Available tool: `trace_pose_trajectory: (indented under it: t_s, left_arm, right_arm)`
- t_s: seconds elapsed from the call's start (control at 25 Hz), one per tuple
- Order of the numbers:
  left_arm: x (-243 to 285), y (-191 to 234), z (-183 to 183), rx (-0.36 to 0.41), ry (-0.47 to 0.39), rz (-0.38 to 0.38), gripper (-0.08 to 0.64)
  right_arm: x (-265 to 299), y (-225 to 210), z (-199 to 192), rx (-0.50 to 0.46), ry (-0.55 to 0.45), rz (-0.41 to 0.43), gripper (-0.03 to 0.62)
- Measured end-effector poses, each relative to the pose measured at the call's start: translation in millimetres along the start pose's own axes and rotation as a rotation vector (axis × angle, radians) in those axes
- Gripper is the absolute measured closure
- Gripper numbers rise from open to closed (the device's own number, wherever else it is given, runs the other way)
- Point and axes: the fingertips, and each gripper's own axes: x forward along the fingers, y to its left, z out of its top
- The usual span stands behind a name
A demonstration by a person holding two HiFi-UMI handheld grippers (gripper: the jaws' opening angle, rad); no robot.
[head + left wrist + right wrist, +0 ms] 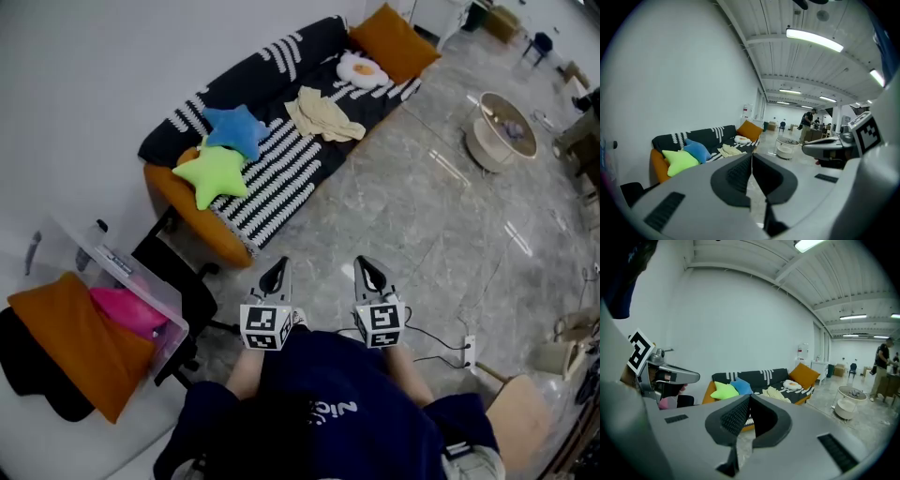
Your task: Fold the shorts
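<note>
Pale cream shorts [323, 116] lie crumpled on the striped cover of a sofa [281, 169], far ahead of me; they also show small in the left gripper view [730, 150] and the right gripper view [777, 393]. My left gripper [276, 273] and right gripper [368, 271] are held side by side close to my body, over the floor and well short of the sofa. Both are shut, jaws pressed together with nothing between them.
On the sofa lie a green star cushion [214, 175], a blue star cushion [235, 129], an orange pillow [394, 41] and a fried-egg cushion [361, 68]. A clear bin with pink cloth [127, 309] stands on a chair at left. A round low table [502, 128] stands right.
</note>
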Motion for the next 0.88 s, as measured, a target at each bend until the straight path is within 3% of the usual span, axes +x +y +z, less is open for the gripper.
trace_pose_trajectory:
  t_s: [0.04,0.08,0.12,0.2,0.32,0.64,0.88]
  left_arm:
    - [1,0,-1,0.003,0.007,-0.022,0.545]
    - [2,-1,-2,-0.001,0.014,-0.055,0.487]
    - [3,-3,-3,-0.007,0.022,-0.095,0.4]
    - [5,-4,-5,-0.01,0.036,-0.157,0.249]
    - [9,0,-9,-0.002,0.056,-0.205,0.201]
    - [12,25,-13,0.024,0.1,-0.269,0.198]
    - [11,43,-9,-0.03,0.089,-0.227,0.201]
  right_arm:
    - [1,2,-2,0.011,0.005,0.004,0.58]
    - [3,4,-3,0.025,0.01,0.012,0.545]
    - [5,7,-5,0.038,0.017,0.023,0.441]
    - [10,14,-5,0.051,0.028,0.045,0.31]
    - [19,22,-5,0.059,0.044,0.064,0.198]
    - [36,44,-4,0.06,0.052,0.01,0.192]
    - [37,40,-7,0.083,0.064,-0.028,0.222]
